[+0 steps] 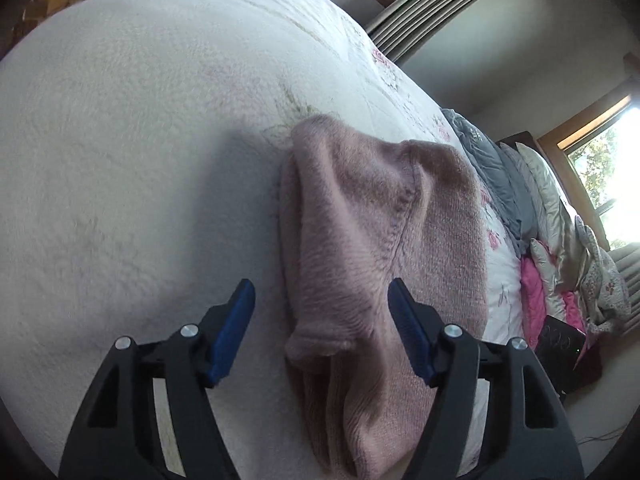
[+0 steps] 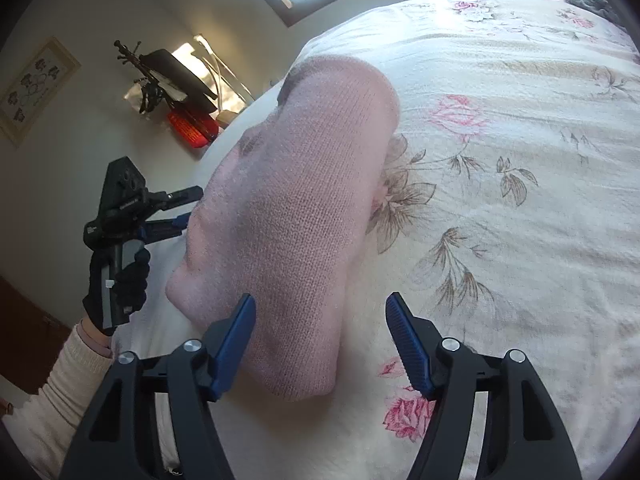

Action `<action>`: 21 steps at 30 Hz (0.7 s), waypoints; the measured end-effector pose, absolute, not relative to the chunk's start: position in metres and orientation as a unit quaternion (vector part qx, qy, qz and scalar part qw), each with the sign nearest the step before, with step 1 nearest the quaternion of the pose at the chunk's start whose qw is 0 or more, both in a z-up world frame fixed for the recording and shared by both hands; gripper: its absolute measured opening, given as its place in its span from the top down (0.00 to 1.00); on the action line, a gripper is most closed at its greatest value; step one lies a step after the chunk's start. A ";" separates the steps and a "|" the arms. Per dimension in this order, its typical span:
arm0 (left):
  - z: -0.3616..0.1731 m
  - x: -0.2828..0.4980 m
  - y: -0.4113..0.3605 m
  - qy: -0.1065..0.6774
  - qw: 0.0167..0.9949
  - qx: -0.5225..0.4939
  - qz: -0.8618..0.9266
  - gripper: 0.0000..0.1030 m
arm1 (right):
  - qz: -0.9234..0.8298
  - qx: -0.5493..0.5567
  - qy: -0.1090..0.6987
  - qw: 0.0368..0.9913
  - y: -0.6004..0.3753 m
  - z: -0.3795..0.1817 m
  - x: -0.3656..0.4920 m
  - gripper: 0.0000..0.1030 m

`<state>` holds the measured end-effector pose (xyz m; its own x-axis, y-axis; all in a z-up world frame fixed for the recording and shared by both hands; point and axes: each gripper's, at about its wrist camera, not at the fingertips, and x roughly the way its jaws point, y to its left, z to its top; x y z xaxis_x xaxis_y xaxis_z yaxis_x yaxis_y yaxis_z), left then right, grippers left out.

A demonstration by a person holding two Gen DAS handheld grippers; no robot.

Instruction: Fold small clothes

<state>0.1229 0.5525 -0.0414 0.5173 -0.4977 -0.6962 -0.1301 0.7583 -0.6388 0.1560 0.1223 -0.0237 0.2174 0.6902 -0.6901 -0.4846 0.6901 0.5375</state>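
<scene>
Floral bedspread: pink sweater between spread right-gripper fingers.

The pink garment is a soft, matt fine-ribbed knit. Under it the bedspread is matt, nubbly cloth printed with roses. Each gripper is matt black plastic with ridged blue pads and shiny metal pins.
</scene>
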 end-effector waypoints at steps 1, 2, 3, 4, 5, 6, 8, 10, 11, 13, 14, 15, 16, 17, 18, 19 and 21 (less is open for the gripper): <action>-0.046 0.123 0.552 0.477 0.803 -0.336 -0.123 0.34 | 0.381 0.104 0.496 0.773 0.123 -0.023 0.157 0.32; -0.051 0.125 0.551 0.475 0.796 -0.349 -0.136 0.34 | 0.383 0.108 0.495 0.772 0.124 -0.022 0.159 0.28; -0.056 0.127 0.547 0.473 0.788 -0.365 -0.152 0.34 | 0.385 0.113 0.495 0.771 0.125 -0.021 0.160 0.26; -0.060 0.130 0.545 0.469 0.779 -0.380 -0.168 0.35 | 0.387 0.118 0.495 0.769 0.127 -0.020 0.163 0.26; -0.063 0.133 0.542 0.464 0.774 -0.392 -0.178 0.35 | 0.388 0.123 0.496 0.767 0.128 -0.020 0.165 0.26; -0.066 0.136 0.539 0.461 0.771 -0.400 -0.182 0.35 | 0.390 0.129 0.497 0.764 0.129 -0.020 0.169 0.25; -0.072 0.146 0.533 0.464 0.769 -0.402 -0.180 0.35 | 0.395 0.144 0.500 0.757 0.130 -0.021 0.177 0.24; -0.078 0.156 0.525 0.470 0.765 -0.401 -0.184 0.35 | 0.398 0.163 0.506 0.747 0.131 -0.024 0.188 0.22; -0.079 0.159 0.520 0.473 0.765 -0.396 -0.186 0.35 | 0.398 0.171 0.509 0.744 0.132 -0.025 0.193 0.21; -0.078 0.165 0.506 0.479 0.769 -0.379 -0.189 0.35 | 0.395 0.179 0.514 0.740 0.135 -0.028 0.203 0.19; -0.077 0.167 0.500 0.483 0.773 -0.367 -0.187 0.34 | 0.392 0.181 0.516 0.740 0.137 -0.030 0.207 0.17; -0.077 0.170 0.494 0.485 0.776 -0.356 -0.187 0.32 | 0.391 0.184 0.519 0.737 0.140 -0.033 0.211 0.15; -0.077 0.173 0.490 0.489 0.777 -0.349 -0.189 0.31 | 0.393 0.188 0.522 0.733 0.143 -0.036 0.215 0.15; -0.078 0.175 0.486 0.492 0.776 -0.342 -0.193 0.29 | 0.395 0.194 0.526 0.728 0.146 -0.040 0.219 0.15; -0.081 0.178 0.486 0.496 0.774 -0.338 -0.202 0.27 | 0.396 0.200 0.531 0.722 0.151 -0.045 0.223 0.15; -0.081 0.181 0.485 0.498 0.772 -0.330 -0.217 0.26 | 0.397 0.205 0.538 0.715 0.156 -0.050 0.227 0.15; -0.086 0.183 0.486 0.497 0.767 -0.326 -0.239 0.25 | 0.403 0.222 0.547 0.700 0.165 -0.062 0.234 0.10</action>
